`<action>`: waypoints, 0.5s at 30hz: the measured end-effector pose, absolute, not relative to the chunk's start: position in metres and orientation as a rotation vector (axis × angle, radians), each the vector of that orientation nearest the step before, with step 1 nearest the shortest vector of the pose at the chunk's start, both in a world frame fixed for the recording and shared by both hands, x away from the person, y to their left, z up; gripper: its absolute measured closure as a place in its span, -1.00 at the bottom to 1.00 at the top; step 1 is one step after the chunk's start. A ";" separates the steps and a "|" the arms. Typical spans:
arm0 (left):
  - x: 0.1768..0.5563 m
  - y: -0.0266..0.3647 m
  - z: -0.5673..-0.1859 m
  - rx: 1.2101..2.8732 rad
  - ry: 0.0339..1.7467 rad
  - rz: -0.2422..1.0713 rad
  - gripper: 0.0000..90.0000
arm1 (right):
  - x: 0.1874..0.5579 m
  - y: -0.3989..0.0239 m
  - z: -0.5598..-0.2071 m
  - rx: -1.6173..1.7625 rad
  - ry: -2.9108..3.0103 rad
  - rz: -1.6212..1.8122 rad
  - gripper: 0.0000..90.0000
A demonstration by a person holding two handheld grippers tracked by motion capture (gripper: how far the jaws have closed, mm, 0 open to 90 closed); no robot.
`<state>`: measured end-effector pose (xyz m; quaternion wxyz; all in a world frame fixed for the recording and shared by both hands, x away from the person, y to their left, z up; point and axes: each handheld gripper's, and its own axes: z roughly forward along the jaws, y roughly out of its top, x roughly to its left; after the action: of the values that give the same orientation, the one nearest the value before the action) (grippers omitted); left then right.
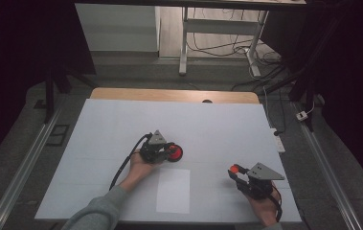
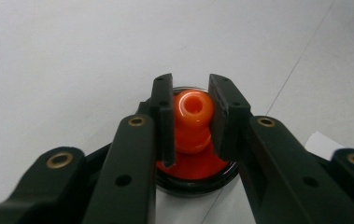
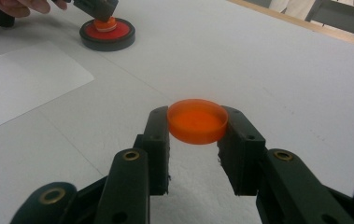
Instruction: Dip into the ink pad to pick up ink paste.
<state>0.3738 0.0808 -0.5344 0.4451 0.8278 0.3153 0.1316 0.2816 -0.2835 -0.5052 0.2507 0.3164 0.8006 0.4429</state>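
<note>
The left gripper (image 2: 191, 119) pinches an orange knob (image 2: 192, 122) on a black-rimmed red dish (image 1: 174, 153) at mid-frame, bare table (image 1: 227, 127) all round. Lower right, near the edge, the right gripper (image 3: 197, 122) clamps an orange disc (image 3: 197, 121).

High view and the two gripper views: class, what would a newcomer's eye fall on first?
The bright orange pieces against the white table. Near the table's middle, the left gripper is shut on an orange knob rising from a red, black-rimmed disc. At the near right, the right gripper clamps a shallow orange cap.
</note>
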 end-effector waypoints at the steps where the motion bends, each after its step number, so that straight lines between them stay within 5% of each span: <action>1: 0.374 0.081 -0.534 2.050 0.784 0.323 0.61 | 0.282 -0.284 -0.505 0.862 2.178 1.206 0.43; 15: 0.373 0.081 -0.535 2.044 0.790 0.326 0.61 | 0.281 -0.283 -0.505 0.863 2.181 1.201 0.43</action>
<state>0.3732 0.0806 -0.5351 0.4468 0.8254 0.3191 0.1316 0.2814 -0.2828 -0.5053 0.2503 0.3171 0.8013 0.4413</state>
